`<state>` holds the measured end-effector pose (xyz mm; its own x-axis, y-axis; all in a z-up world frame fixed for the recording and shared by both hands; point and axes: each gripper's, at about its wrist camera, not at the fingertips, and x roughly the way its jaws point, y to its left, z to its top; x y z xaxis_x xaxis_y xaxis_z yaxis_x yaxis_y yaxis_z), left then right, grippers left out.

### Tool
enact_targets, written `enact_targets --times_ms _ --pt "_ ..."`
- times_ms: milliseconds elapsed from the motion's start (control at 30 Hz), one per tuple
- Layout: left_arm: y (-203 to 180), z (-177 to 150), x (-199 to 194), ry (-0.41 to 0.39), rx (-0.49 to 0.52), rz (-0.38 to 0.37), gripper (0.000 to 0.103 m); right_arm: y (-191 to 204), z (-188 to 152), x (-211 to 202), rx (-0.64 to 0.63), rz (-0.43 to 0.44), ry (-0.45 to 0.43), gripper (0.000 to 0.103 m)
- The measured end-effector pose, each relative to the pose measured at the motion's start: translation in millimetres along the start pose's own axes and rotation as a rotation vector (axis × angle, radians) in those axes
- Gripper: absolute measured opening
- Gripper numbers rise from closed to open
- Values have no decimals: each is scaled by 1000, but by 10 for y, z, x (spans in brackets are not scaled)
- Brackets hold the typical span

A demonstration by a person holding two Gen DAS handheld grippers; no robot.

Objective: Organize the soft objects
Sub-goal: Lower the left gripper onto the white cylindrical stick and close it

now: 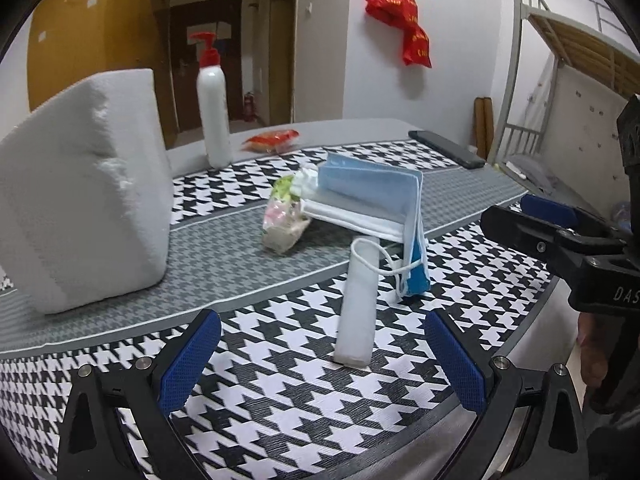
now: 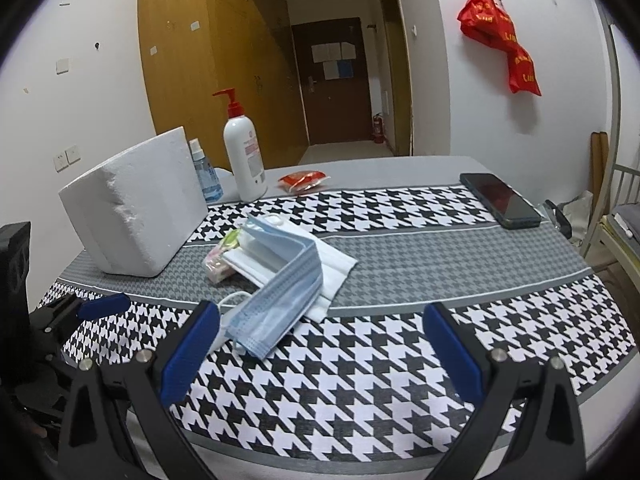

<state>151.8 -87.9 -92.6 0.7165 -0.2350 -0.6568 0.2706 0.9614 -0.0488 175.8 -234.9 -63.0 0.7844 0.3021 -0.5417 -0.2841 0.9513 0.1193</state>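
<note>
- We had both claws wide open with nothing in them — left gripper [image 1: 322, 364] and right gripper [image 2: 322, 364] hovering over the houndstooth tablecloth [image 2: 360, 384].
- The blue face masks [image 2: 280, 280] sat in a messy pile mid-table, draped over a white foam strip [image 1: 356, 312].
- A tissue packet [image 1: 284, 220] was tucked just behind them — the big styrofoam block [image 2: 136, 204] stood off to the left.

You face white plaster walls [image 2: 100, 40] with tall yellow-brown wooden wardrobes [image 2: 192, 60] running along the left. Between them a corridor leads to a dark brown wooden door [image 2: 336, 80] with sheets of paper stuck on it, and a small red fire extinguisher [image 2: 377, 128] stands on the floor beside it. On your right, a grey metal bunk-bed frame [image 1: 560, 40] rises, and a red plastic bag [image 2: 500, 40] hangs from a wall hook.
</note>
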Motion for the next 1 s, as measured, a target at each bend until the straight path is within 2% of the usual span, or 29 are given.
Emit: enact_targets --times_ms 100,267,367,467,700,833,1000 --pt "-14 9 46 12 4 -4 101 -16 -15 22 -10 -17 5 103" --pt "-66 14 145 45 28 -15 89 -55 -27 34 -5 -8 7 103" --pt "-107 14 220 80 47 -9 76 -78 -30 52 -3 -10 13 103" --pt "-127 21 263 99 55 -7 66 -102 -22 55 3 -7 16 103" --pt "-169 45 307 107 69 -5 49 -130 -36 41 8 -9 21 103" --pt "-222 55 295 112 85 -18 26 -145 -42 30 14 -9 22 103" --pt "-184 60 279 124 67 -24 22 -144 -44 17 18 -6 21 103"
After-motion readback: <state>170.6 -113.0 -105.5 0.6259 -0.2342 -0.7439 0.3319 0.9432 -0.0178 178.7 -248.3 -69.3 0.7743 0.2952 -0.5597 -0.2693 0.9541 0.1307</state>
